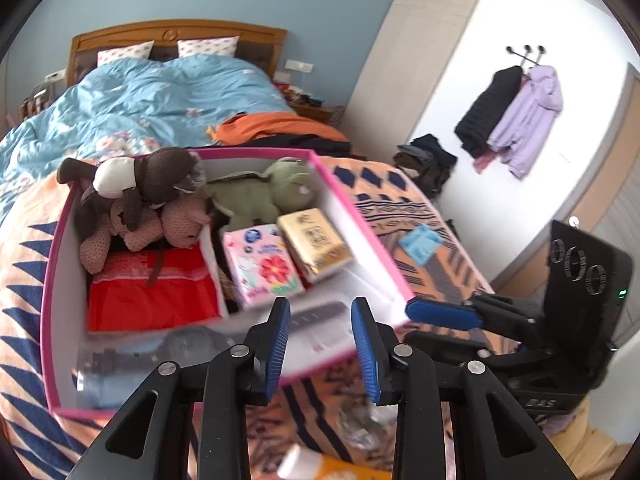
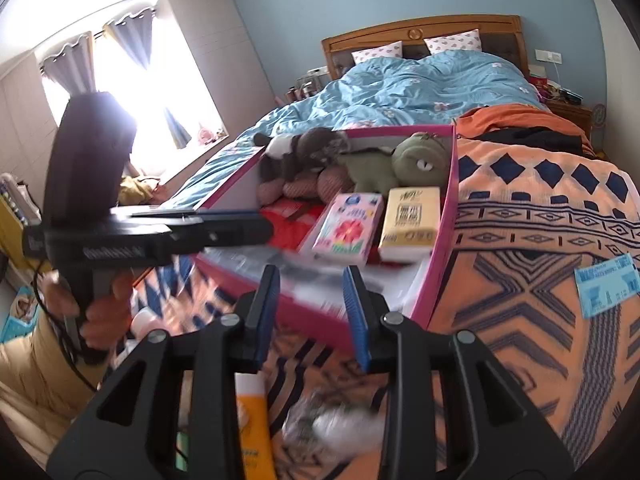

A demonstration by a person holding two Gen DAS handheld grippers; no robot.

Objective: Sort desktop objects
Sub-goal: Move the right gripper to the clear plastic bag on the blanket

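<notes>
**Both tools slightly open, empty, over the bed by the pink box**

Left tool (image 1: 321,350): jaws standing slightly apart, nothing sitting between the pads. It is hanging over the near rim of the pink box (image 1: 362,216), which is resting on the orange patterned blanket (image 2: 520,280) on the bed.

Right tool (image 2: 310,312): jaws likewise a little apart, gripping nothing, pointing at the box's near corner.

The box is holding: brown plush (image 1: 136,188) and green plush (image 1: 264,196) at the far end, pink tissue pack (image 1: 266,268) and gold tissue pack (image 1: 316,244) side by side in the right compartment, red cloth (image 1: 152,300) in the left. Near end is too blurred to read.

Lying loose on the blanket: blue card (image 2: 606,284) right of the box, orange tube (image 2: 252,416) and a crumpled wrapper (image 2: 336,428) just under the tools.
</notes>
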